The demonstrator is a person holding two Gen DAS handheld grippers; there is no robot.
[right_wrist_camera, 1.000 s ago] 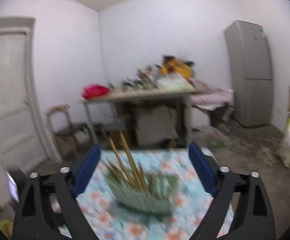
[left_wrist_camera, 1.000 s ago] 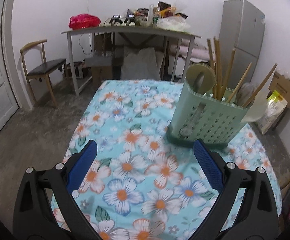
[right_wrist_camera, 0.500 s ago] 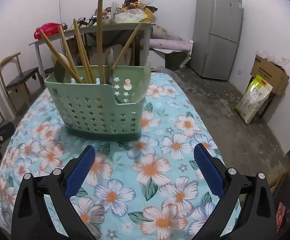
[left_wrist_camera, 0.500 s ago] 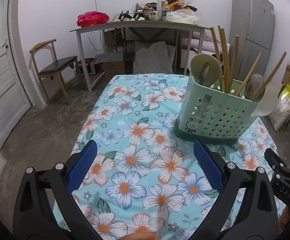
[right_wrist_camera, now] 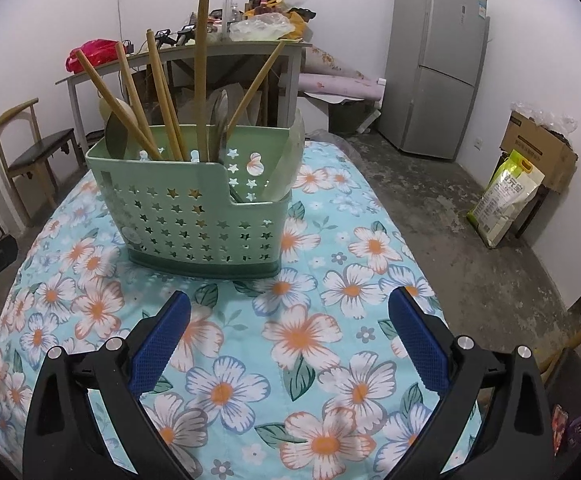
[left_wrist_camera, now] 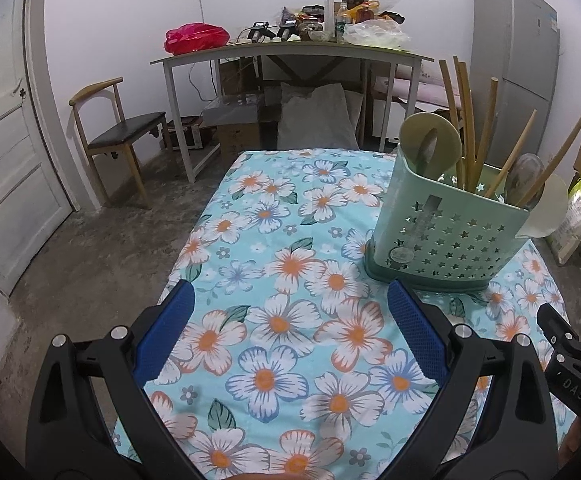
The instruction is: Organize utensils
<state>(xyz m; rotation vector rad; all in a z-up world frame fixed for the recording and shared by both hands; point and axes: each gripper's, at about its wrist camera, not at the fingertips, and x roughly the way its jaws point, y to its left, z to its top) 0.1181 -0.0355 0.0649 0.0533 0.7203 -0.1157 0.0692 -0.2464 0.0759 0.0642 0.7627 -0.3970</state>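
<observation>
Utensils (right_wrist_camera: 170, 112) stand in a pale green star-punched caddy (right_wrist_camera: 206, 216) on the flowered tablecloth (right_wrist_camera: 302, 336), toward the far half of the table. The left gripper (left_wrist_camera: 290, 336) and right gripper (right_wrist_camera: 290, 336) both hover above the cloth near the caddy, blue pads spread wide, holding and touching nothing. Wooden sticks lean at mixed angles among spoons and a flat ladle (left_wrist_camera: 430, 144). Bare cloth lies between each gripper and the caddy; the table's right edge drops to concrete floor (right_wrist_camera: 470, 220).
</observation>
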